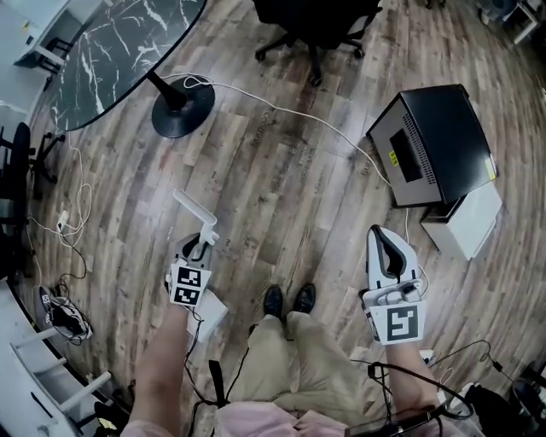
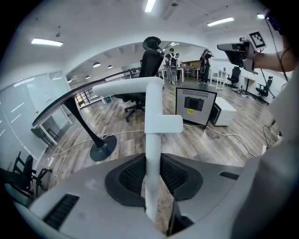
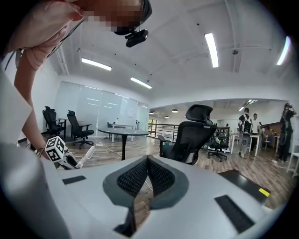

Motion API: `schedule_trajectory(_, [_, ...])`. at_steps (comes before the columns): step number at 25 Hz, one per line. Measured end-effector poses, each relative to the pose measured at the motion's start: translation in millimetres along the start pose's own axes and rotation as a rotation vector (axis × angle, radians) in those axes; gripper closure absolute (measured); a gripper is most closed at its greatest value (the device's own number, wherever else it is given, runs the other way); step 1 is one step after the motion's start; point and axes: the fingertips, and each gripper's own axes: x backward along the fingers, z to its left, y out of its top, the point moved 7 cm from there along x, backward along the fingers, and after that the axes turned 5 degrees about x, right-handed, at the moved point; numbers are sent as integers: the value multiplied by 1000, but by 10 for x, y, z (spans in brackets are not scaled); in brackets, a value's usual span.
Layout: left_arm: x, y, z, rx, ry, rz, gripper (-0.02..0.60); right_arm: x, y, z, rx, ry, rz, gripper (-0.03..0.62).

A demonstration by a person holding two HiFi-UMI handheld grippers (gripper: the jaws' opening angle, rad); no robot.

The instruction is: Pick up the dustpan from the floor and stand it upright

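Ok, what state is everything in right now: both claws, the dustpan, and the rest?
Left claw: shut on the dustpan's handle.
Right claw: shut, nothing between its pads.
Dustpan: held by its white handle, not yet stood upright.
Office chair: empty, on the wood floor.
Black cabinet: on the floor, a white cable running to it.

The dustpan (image 2: 153, 126) is plain white. The floor (image 1: 281, 188) shows brown-grey wood planks. The tabletop (image 1: 119, 51) is dark with thin white marble veins. The chair (image 1: 316, 21) and the shoes (image 1: 273, 300) are black. The box (image 1: 431, 141) is black with a grey face and a small yellow sticker. The left gripper (image 2: 153, 175) and the right gripper (image 3: 147, 175) are light grey with black dotted fingers (image 2: 128, 179).
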Motion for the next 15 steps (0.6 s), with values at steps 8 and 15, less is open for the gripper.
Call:
schedule_trajectory(8, [766,-289,-5,7,19,-71,497,345,358,524,35,13,-5,592])
schedule_trajectory(15, [1505,-668,50,14,17,-147,497,769,764,1204,58,1,-26,592])
